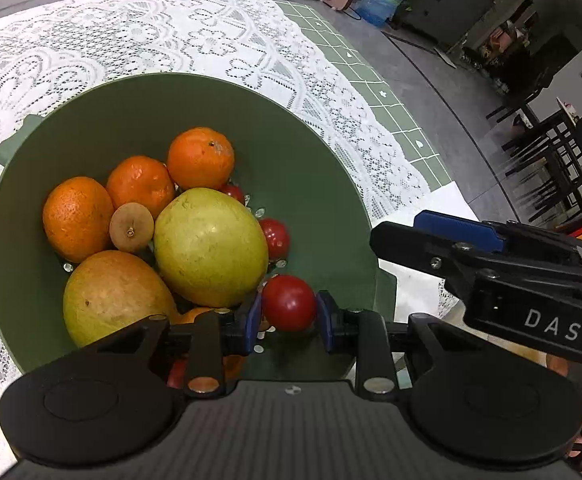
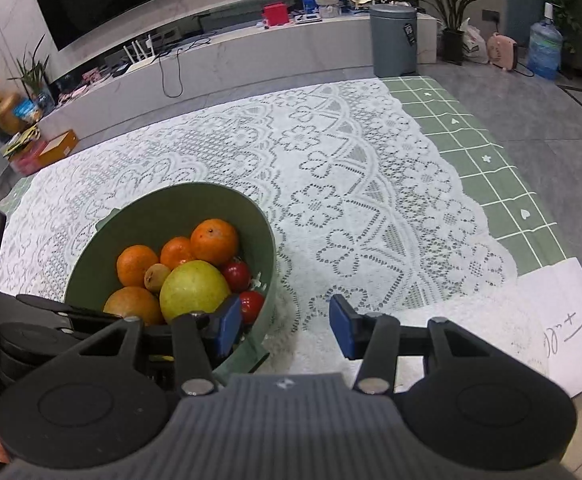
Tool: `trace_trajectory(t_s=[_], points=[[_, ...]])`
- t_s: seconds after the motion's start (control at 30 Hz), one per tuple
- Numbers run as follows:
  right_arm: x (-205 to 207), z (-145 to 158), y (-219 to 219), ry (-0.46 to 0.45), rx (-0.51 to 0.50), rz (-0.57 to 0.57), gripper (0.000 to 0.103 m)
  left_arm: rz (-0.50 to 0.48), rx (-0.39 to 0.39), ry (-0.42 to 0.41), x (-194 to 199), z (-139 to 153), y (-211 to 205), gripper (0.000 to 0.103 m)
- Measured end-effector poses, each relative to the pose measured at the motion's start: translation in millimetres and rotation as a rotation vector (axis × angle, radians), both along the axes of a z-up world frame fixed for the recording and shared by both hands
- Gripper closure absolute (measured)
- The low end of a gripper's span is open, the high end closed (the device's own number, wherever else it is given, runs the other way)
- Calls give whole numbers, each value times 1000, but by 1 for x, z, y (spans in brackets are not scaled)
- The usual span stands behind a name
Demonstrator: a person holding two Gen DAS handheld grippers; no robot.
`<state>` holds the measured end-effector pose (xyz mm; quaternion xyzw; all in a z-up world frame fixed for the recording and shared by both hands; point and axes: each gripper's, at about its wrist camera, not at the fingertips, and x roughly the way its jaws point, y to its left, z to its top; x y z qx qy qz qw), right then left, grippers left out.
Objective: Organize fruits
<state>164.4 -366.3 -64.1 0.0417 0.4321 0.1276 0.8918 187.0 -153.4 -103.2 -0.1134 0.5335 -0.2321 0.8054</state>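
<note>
Left wrist view: left hand-held gripper (image 1: 289, 314) clasps a red tomato (image 1: 289, 302) inside the green bowl (image 1: 139, 104); right hand-held gripper (image 2: 285, 330) gapes empty beside it.

The bowl (image 1: 131, 104) was a dull sage green. In it lay three bright orange oranges (image 1: 201, 158), a yellow-green fruit (image 1: 211, 246), a yellow-orange one (image 1: 113, 294), a small tan-brown one (image 1: 131, 227) and glossy red tomatoes (image 1: 289, 302). The lace cloth (image 2: 351, 200) was white, with a pierced flower pattern. Under it the tablecloth (image 2: 491, 168) was pale green with a white grid and small white hearts. The gripper pads (image 2: 341, 330) were blue on black bodies.
</note>
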Motion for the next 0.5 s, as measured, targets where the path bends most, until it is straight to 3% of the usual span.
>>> trace_trajectory(t_s=[0.17, 0.37, 0.5], points=[[-3, 5, 1, -8, 19, -10, 54, 12, 7, -8, -5, 7, 6, 51], [-12, 20, 5, -48, 53, -32, 49, 5, 12, -89, -25, 29, 21, 48], [-21, 33, 16, -93, 66, -24, 38, 49, 39, -173, -45, 50, 40, 48]])
